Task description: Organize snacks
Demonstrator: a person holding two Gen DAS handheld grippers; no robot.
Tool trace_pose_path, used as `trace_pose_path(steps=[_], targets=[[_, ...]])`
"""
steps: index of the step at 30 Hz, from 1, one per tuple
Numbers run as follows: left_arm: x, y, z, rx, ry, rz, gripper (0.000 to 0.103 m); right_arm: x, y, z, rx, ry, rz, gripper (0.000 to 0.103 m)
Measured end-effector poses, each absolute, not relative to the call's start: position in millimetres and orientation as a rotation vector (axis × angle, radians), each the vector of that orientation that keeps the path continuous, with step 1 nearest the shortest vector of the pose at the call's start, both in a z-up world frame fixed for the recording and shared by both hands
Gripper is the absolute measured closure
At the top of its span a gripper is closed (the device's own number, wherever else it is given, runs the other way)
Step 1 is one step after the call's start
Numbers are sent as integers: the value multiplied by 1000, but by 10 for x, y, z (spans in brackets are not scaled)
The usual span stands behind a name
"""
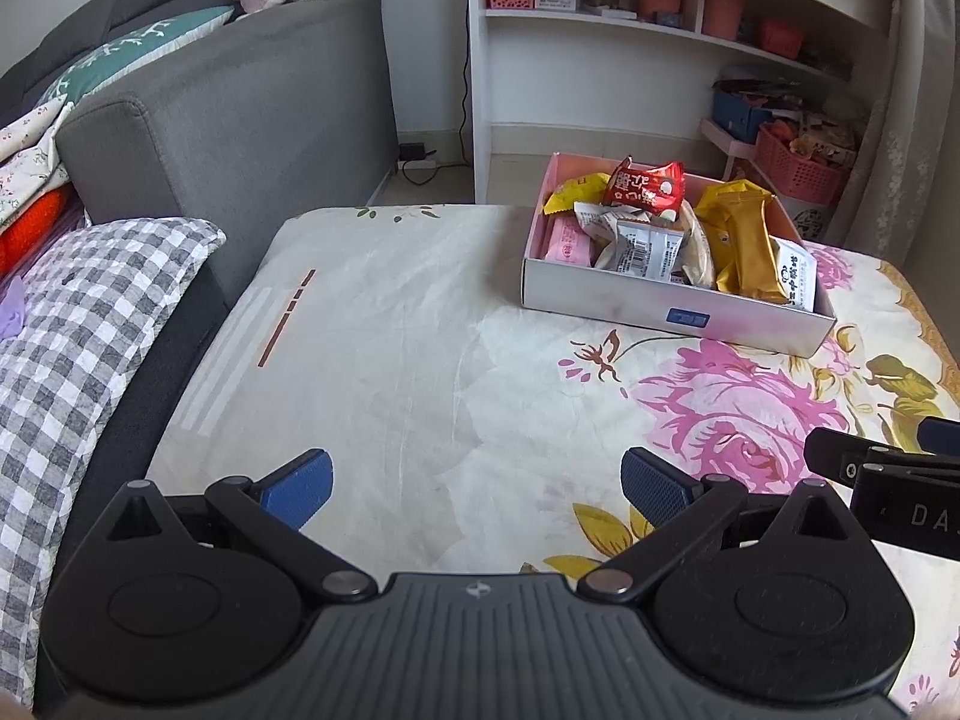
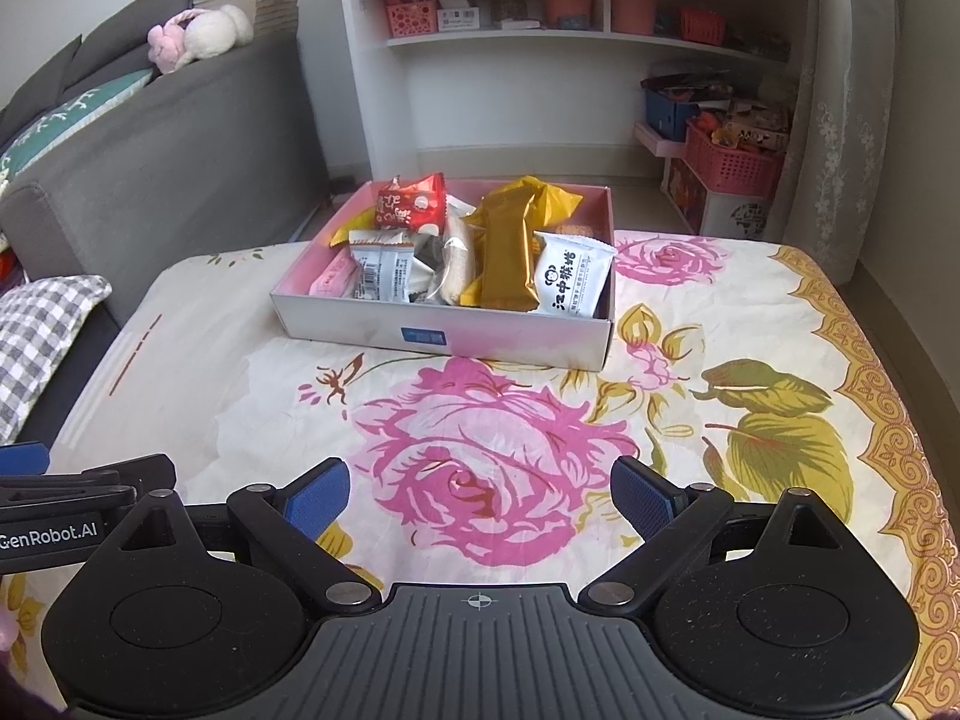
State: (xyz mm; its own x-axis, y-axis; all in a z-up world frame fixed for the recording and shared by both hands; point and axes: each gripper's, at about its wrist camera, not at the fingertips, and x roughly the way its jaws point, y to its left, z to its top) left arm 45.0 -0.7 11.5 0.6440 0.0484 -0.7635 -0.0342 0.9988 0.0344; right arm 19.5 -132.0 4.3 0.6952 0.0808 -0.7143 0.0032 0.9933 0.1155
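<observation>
- The left gripper (image 1: 477, 489) hovers low over the flowered cloth, its blue-padded jaws spread wide with nothing between them.
- The right gripper (image 2: 480, 495) hangs just beside it, jaws likewise spread and empty, above the big pink rose print.
- Both sit well apart from the shallow white cardboard box with the pink inside (image 2: 444, 333), which rests further back on the floral-covered bench (image 2: 750, 360).
- The snacks are all heaped in that box: a red crinkled packet (image 2: 414, 204) on top, a long gold foil bar (image 2: 507, 252), a white packet with a monkey face (image 2: 573, 282), a grey-white wrapper with a barcode (image 2: 381, 267), a pink bar (image 2: 330, 279) against the left wall.
- Risks, as I judge them: the pile is loose, so pinching one wrapper could drag its neighbours over the low wall; the slick foil may slip out of the pads; a push on the light box could slide it on the soft cloth.
- Writing: "GenRobot.AI" on the side of the left gripper in the right view, "DA" on the right one in the left view. Chinese characters on the red and white packets; the blue label on the box front is too small to read.
</observation>
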Motion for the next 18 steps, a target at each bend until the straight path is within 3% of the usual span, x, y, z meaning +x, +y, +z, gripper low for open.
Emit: trace_pose_path(steps=[18], targets=[[452, -38, 75, 18, 890, 14, 1, 190, -1304, 56, 102, 810, 56, 7]])
